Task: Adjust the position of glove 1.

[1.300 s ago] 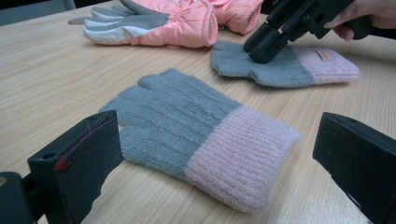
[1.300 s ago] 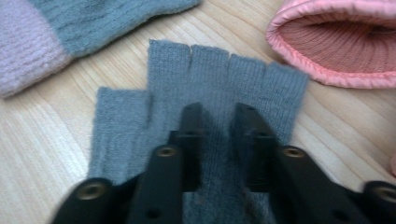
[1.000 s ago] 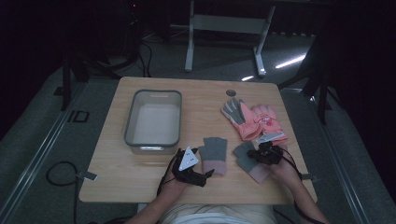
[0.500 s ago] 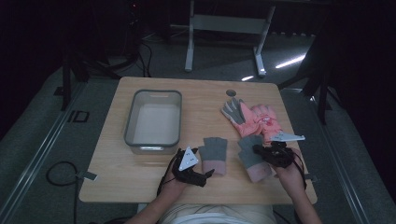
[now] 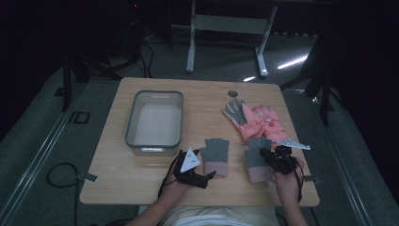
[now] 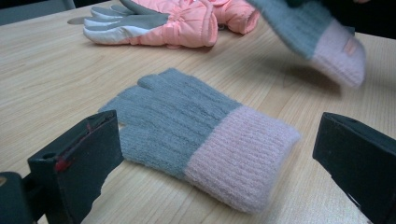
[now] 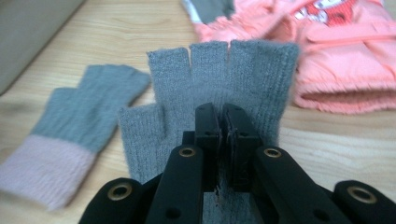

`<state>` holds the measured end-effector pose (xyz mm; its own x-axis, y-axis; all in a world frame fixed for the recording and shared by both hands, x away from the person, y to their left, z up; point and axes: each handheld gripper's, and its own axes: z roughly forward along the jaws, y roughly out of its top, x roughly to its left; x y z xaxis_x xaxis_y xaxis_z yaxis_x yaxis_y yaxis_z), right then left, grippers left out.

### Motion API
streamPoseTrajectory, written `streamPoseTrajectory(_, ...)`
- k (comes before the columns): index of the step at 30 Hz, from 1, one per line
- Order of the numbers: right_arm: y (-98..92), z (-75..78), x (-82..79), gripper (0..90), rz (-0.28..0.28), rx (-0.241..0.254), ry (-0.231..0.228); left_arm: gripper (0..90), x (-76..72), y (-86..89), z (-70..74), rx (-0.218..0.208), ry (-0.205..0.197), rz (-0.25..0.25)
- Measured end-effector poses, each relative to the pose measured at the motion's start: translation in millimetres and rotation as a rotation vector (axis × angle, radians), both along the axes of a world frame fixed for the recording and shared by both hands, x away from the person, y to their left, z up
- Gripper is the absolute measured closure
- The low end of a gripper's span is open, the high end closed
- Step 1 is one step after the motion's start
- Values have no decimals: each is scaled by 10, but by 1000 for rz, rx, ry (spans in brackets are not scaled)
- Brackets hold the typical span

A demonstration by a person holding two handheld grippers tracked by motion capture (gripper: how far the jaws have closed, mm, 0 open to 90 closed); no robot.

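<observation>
The right gripper (image 7: 223,122) has its fingers pinched shut on a grey knit glove (image 7: 219,79), biting the fabric near the middle of the palm; in the left gripper view that glove (image 6: 310,35) hangs clear of the worktop (image 5: 197,101), cuff end drooping. Its partner, the second grey glove (image 6: 196,135) with the pink cuff, lies flat on the wood just ahead of the left gripper (image 6: 219,154), whose fingers stand wide open on either side of it without touching. Behind them a pair of pink padded gloves (image 5: 261,122) rests near the far right edge, and a grey bin (image 5: 154,121) sits well to the left.

These knit gloves should be very light, soft and floppy, so they will sag and fold from wherever they are pinched, and the wool should not slip much against the pads. The thick ribbed cuff looks the surest place to take hold, since it gives more bulk to bite than the thin finger ends. For the flat one, the fingers would need to press down and gather a fold
</observation>
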<state>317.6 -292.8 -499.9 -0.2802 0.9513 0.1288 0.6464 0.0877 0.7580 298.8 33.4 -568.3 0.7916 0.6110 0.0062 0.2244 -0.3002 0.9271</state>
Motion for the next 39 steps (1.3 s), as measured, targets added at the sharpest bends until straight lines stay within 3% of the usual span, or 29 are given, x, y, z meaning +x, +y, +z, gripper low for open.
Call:
streamPoseTrajectory(7, -30, -275, 66, 852, -70, 16, 34, 7, 0, 0, 0, 1, -1, 0)
streamPoseTrajectory(15, -75, -471, 155, 836, -147, -12, 43, 7, -1, -2, 0, 2, -1, 0)
streamPoseTrajectory(22, -83, -541, 193, 802, -135, -46, 44, 7, -2, -2, 0, 2, -2, 1)
streamPoseTrajectory(27, -90, -521, 212, 758, -114, -57, 52, 7, 0, -1, 0, 2, 0, 0)
streamPoseTrajectory(31, -151, -393, 234, 748, -79, -49, 32, 7, 1, 0, 0, 1, 0, 0)
streamPoseTrajectory(34, -199, -297, 250, 732, 5, -66, 5, 7, -2, -1, 0, 2, -1, 0)
streamPoseTrajectory(35, -255, -260, 264, 726, 87, -68, -3, 7, -2, -3, 0, 2, -2, 1)
streamPoseTrajectory(36, -255, -260, 264, 726, 87, -68, -3, 7, -3, -4, 0, 2, -1, 2)
streamPoseTrajectory(37, -303, -268, 274, 715, 133, -96, 9, 7, -3, -4, 0, 2, -1, 2)
streamPoseTrajectory(39, -319, -276, 277, 708, 145, -107, 18, 7, -2, -3, 0, 3, -1, 3)
